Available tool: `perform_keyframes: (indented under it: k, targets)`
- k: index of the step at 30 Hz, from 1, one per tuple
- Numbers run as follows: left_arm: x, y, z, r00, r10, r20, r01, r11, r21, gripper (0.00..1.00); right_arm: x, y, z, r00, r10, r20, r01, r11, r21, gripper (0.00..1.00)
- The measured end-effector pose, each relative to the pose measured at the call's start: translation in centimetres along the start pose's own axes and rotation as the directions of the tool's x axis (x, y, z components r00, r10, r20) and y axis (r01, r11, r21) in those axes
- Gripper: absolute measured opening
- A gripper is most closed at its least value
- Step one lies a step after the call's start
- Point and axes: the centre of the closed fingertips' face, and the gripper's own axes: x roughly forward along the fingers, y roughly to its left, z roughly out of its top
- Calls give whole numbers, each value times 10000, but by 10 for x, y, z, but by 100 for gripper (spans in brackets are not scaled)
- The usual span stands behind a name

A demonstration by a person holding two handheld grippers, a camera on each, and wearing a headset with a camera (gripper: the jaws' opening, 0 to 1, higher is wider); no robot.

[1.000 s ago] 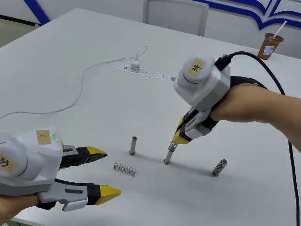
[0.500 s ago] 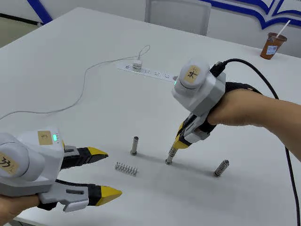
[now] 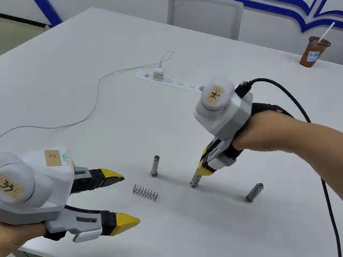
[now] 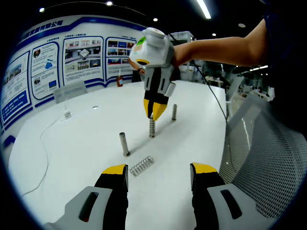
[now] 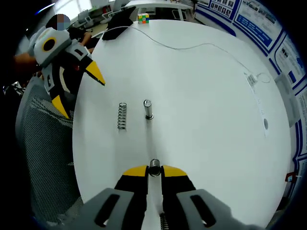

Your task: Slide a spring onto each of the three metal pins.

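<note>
The right claw (image 3: 199,172) was clenched on a pinned spring (image 3: 195,181), the left claw (image 3: 130,197) released; the loose spring (image 3: 144,192), judged light and squashy, warranted mid-length gripping.

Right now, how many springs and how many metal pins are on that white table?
Springs: 3: loose spring, middle spring, right spring.
Pins: 3: bare pin, middle pin, one hidden inside right spring.
Total: 6

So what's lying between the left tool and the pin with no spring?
A loose spring lies flat on the table between the left tool and the bare pin, seen in the left gripper view.
</note>
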Motion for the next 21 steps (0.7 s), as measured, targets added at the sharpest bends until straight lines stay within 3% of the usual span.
perform_keyframes:
  k: [21]
  targets:
    - [-1, 1, -2, 10000, 36, 22, -36, 10000, -49, 53, 7, 1, -1, 10000, -65, -15, 65, 9999, -137, 16]
